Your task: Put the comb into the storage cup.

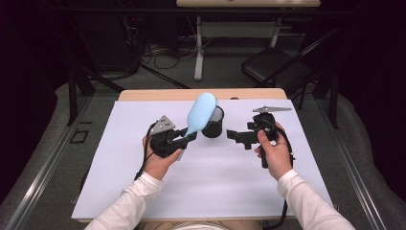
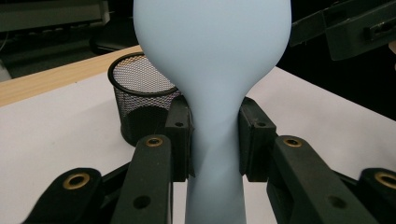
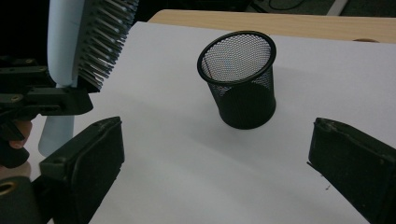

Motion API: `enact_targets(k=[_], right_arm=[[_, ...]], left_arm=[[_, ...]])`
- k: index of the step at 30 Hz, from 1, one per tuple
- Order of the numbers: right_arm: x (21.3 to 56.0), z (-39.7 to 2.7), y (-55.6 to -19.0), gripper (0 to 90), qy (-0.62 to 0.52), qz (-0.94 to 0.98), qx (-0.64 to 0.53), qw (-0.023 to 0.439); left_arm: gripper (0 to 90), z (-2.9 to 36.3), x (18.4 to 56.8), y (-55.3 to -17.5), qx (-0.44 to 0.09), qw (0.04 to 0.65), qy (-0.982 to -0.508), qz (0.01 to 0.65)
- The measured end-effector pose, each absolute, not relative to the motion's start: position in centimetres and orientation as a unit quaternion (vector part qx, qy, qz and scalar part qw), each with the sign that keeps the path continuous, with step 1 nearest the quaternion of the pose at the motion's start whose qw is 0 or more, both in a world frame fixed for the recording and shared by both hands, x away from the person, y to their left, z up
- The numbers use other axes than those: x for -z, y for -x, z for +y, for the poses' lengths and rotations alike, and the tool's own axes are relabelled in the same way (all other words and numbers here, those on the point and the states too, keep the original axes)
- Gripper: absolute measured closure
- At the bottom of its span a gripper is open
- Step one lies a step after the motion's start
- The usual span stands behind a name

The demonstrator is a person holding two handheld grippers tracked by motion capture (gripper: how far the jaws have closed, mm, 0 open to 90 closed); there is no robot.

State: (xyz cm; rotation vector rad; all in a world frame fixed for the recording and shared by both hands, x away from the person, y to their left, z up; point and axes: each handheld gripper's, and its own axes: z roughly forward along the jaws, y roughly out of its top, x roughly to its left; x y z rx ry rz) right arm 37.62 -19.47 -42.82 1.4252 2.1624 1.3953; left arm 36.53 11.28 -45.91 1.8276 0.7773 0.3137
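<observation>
A light blue hairbrush (image 1: 200, 113) is held up off the table, its head tilted toward a black mesh cup (image 1: 213, 122). My left gripper (image 1: 187, 136) is shut on the brush's handle (image 2: 215, 140), both pads pressing its narrow neck. In the right gripper view the brush's bristles (image 3: 105, 37) face the mesh cup (image 3: 240, 79), which stands upright on the white sheet. My right gripper (image 1: 237, 137) is to the right of the cup, open, with nothing between its jaws; the cup lies ahead of my right gripper (image 3: 215, 172).
A white sheet (image 1: 143, 182) covers the wooden table (image 1: 143, 94). Behind the table are a black folding chair (image 1: 273, 67), a desk leg and cables on the floor. The mesh cup (image 2: 140, 98) stands just left of the brush in the left gripper view.
</observation>
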Motion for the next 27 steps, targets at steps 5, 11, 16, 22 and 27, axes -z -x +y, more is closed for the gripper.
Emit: enact_targets(k=[5, 11, 16, 22, 27], right_arm=[[42.3, -19.3, -37.9, 3.2, -0.481, 0.733, -0.47, 0.096], [41.8, -18.9, -38.2, 3.2, -0.481, 0.735, -0.469, 0.088], [41.5, -18.6, -38.4, 3.2, -0.478, 0.739, -0.467, 0.083], [41.1, -18.3, -38.6, 3.2, -0.479, 0.739, -0.468, 0.073], [40.6, -18.1, -38.7, 3.2, -0.478, 0.737, -0.473, 0.063]], left_arm=[[69.5, 11.2, 45.9, -36.5, -0.131, 0.536, -0.768, 0.325], [69.5, 11.1, 45.9, -36.5, -0.129, 0.538, -0.767, 0.325], [69.5, 11.1, 45.9, -36.4, -0.13, 0.538, -0.767, 0.324], [69.5, 11.1, 46.0, -36.4, -0.13, 0.539, -0.767, 0.323], [69.5, 11.1, 46.0, -36.4, -0.131, 0.538, -0.768, 0.323]])
